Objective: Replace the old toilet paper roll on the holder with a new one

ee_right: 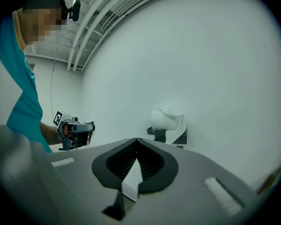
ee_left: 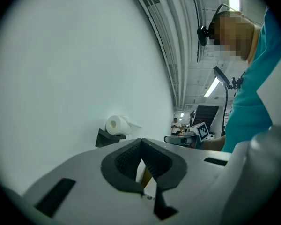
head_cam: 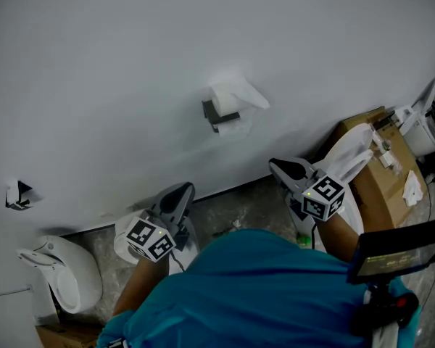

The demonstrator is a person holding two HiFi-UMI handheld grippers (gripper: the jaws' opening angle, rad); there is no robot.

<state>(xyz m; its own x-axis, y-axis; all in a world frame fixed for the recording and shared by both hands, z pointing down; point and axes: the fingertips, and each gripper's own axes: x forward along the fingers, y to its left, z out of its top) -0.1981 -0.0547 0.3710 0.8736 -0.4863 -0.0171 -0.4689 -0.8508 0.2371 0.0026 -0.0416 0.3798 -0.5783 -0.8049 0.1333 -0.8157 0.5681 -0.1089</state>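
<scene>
Left tongs [head_cam: 175,196] at lower centre-left of the head view, closed tip to tip, gripping nothing, touching nothing. Right tongs [head_cam: 288,170] right of centre, likewise closed and empty, pads meeting at the tip with only a slit of light below. Both aimed towards the white wall [head_cam: 94,64], clear of it and well apart from each other. Toilet paper roll [head_cam: 233,100] at upper centre, seated on the dark holder [head_cam: 213,113] fixed to the wall, loose sheet sticking out to the right, touched by neither tongs. Cardboard box [head_cam: 380,162] at right on the floor [head_cam: 239,209]. White rounded object [head_cam: 61,278] at lower left, perhaps a toilet bowl, too dim to say.
</scene>
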